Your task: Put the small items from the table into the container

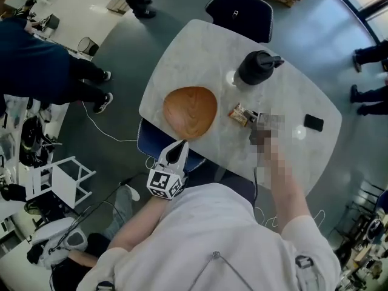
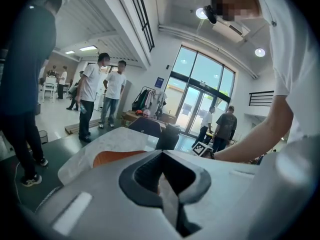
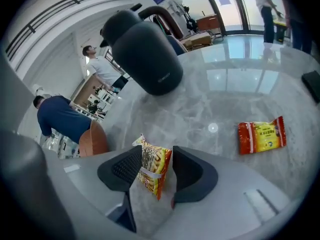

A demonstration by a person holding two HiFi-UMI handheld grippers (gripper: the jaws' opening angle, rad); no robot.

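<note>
The wooden bowl (image 1: 190, 111) sits on the marble table (image 1: 200, 53) near its left edge. To its right lie small snack packets (image 1: 240, 114). My right gripper (image 3: 156, 164) points down at the table, open, with a yellow-orange snack packet (image 3: 151, 176) lying between its jaws. A red packet (image 3: 261, 135) lies further right. In the head view a mosaic patch hides this gripper (image 1: 262, 126). My left gripper (image 1: 177, 149) hovers off the table's near edge below the bowl, shut and empty. In its own view the left gripper (image 2: 162, 156) aims past the bowl (image 2: 112, 157).
A black jug (image 1: 256, 67) stands at the back of the table, and a black phone (image 1: 313, 122) lies at the right. A blue chair (image 1: 239, 11) stands behind the table, and another chair (image 1: 148, 139) is tucked under its near left edge. People stand around the room.
</note>
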